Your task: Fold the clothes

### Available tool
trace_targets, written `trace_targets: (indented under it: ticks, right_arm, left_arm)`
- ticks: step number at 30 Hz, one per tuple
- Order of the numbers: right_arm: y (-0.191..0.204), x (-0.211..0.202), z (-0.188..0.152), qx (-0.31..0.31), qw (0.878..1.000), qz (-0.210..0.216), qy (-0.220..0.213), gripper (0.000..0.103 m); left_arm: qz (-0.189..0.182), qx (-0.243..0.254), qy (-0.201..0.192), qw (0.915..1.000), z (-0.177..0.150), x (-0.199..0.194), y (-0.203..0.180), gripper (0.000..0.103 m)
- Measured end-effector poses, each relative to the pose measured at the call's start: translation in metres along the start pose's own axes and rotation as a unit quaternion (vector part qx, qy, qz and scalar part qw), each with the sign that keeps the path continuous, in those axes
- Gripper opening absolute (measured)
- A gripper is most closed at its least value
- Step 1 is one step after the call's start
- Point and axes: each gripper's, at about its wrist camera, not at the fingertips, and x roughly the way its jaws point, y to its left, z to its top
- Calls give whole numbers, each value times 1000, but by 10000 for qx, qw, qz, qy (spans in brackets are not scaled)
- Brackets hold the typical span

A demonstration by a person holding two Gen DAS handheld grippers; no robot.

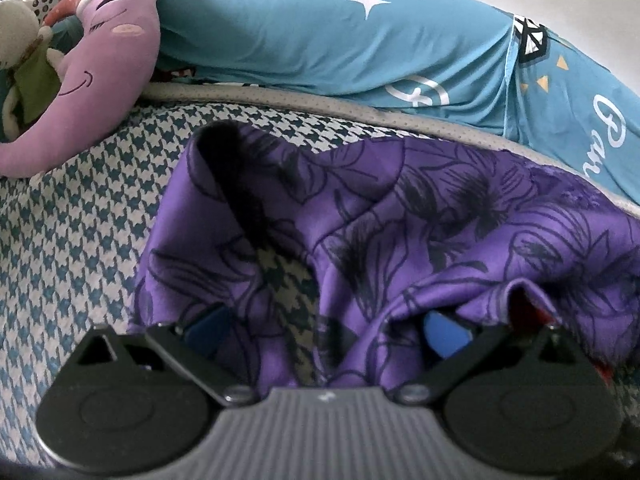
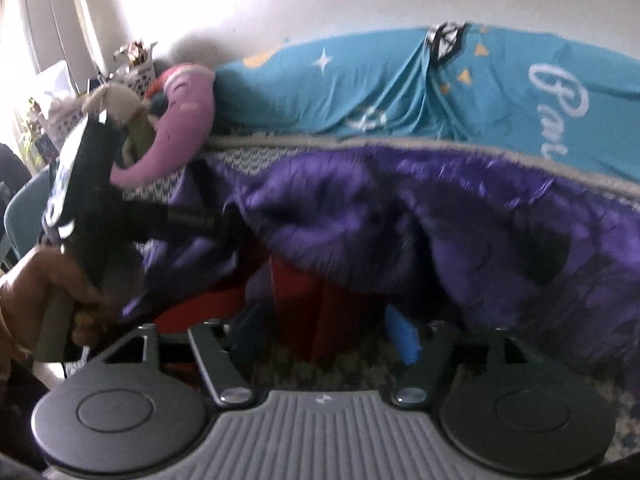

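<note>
Mid-fold on the bed [image 1: 72, 248] – both the left gripper [image 1: 320, 332] and right gripper [image 2: 320, 340] released over the purple floral garment [image 1: 400, 220] – next likely needs regrasping an edge.

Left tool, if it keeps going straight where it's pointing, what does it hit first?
Probably the purple cloth draped just ahead of the left tool, or the houndstooth cover showing through its gap; depth there is unclear.

Left wrist view: angled steeply down, close over the purple floral garment [image 1: 400, 216] on the houndstooth cover [image 1: 80, 220]. Right wrist view: shallower, also close. Shared: garment, teal pillow [image 2: 360, 84] across the top, pink plush [image 1: 108, 76] upper left.
</note>
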Motion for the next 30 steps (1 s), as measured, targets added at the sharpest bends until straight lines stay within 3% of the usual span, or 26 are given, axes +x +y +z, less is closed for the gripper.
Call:
trace_targets:
  ticks: [5,13,14,18,19,24,30]
  right_arm:
    - [8,23,-9,-3,9999,-83,68,79]
    - [8,60,-16,215,9990,-401,56,77]
    - [8,61,-15,252,9988,-422,30,71]
    - [4,57,-12,437,9984,-368,-16,27]
    - [3,53,-11,453,9982,-400,-40,23]
    - [11,22,-4,282,9975,-568,-303,17]
    - [20,-44,-3,171,9890,-1134,-931,16]
  left_arm:
    - [-1,-36,14,10000,4,1,0,103]
    - [-35,-130,70,9999,8,3,3,103]
    - [-34,-129,68,9999,8,3,3,103]
    - [-42,-82,4,10000,6,-1,3,103]
    - [-31,-45,-28,10000,5,-3,3,103]
    - [28,47,-287,9996,-3,-20,3,103]
    - [-89,-112,-383,9992,-20,-48,9,103]
